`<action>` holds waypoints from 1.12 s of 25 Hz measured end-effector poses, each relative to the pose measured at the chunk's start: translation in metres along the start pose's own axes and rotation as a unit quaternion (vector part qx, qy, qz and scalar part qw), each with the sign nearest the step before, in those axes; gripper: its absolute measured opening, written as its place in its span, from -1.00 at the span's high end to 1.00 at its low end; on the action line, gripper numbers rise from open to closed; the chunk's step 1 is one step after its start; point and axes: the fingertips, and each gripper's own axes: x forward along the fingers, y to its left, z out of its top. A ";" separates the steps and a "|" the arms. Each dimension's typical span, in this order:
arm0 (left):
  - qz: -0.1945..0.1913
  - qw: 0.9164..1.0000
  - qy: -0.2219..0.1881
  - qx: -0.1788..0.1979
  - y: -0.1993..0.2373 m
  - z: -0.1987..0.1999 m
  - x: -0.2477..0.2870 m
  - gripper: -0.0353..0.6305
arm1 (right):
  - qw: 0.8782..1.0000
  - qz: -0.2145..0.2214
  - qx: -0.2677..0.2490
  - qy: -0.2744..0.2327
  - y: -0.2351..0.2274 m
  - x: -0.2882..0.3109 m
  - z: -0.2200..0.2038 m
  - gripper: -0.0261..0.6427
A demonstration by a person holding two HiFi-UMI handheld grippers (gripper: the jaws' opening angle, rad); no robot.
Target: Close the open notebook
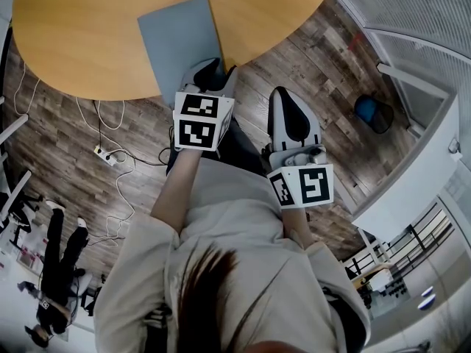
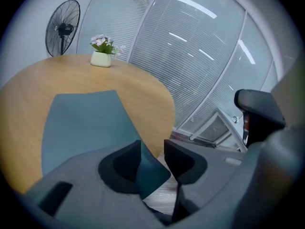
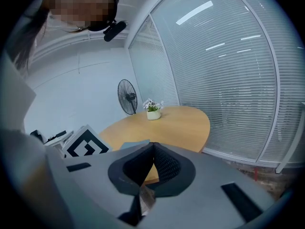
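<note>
Notebook (image 1: 176, 46): blue-grey, lying flat with its cover down at the bench's (image 1: 73, 35) near edge, one corner overhanging.
Left gripper (image 1: 210, 72): jaws wide apart around that corner, not clamping it.
Right gripper (image 1: 294, 116): jaws together, empty, off the bench.
Handling: probably light, thin and bendy with a smooth cover; the overhanging corner is best to pinch.

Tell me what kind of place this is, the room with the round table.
Most likely an office meeting room: a round wooden table with a small pot of flowers on it, glass walls covered by white blinds, and a standing fan beyond the table.
</note>
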 end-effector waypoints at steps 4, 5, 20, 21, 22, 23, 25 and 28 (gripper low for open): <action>-0.005 1.000 0.003 -0.010 0.001 -0.002 -0.001 0.42 | 1.000 -0.002 0.005 -0.003 0.000 -0.001 0.001 0.92; -0.005 1.000 0.004 -0.014 0.001 -0.003 0.000 0.43 | 1.000 -0.001 0.007 -0.007 0.000 -0.002 0.003 0.92; -0.005 1.000 -0.007 -0.026 0.002 0.000 0.001 0.49 | 1.000 -0.013 0.016 -0.007 -0.002 -0.001 0.005 0.92; -0.004 1.000 -0.008 -0.029 0.003 0.001 0.001 0.50 | 1.000 -0.014 0.017 -0.008 -0.002 -0.001 0.005 0.92; -0.003 0.999 -0.010 -0.034 0.003 0.001 0.000 0.51 | 1.000 -0.015 0.018 -0.009 -0.002 -0.001 0.005 0.92; -0.003 0.999 -0.013 -0.041 0.004 0.002 -0.001 0.54 | 1.000 -0.015 0.019 -0.009 -0.001 -0.001 0.006 0.92; -0.005 0.998 -0.017 -0.054 0.007 0.002 -0.002 0.58 | 1.000 -0.016 0.020 -0.010 0.001 -0.002 0.005 0.92; 0.003 0.998 -0.020 -0.058 0.010 0.001 -0.005 0.68 | 1.000 -0.015 0.020 -0.011 0.003 -0.002 0.004 0.92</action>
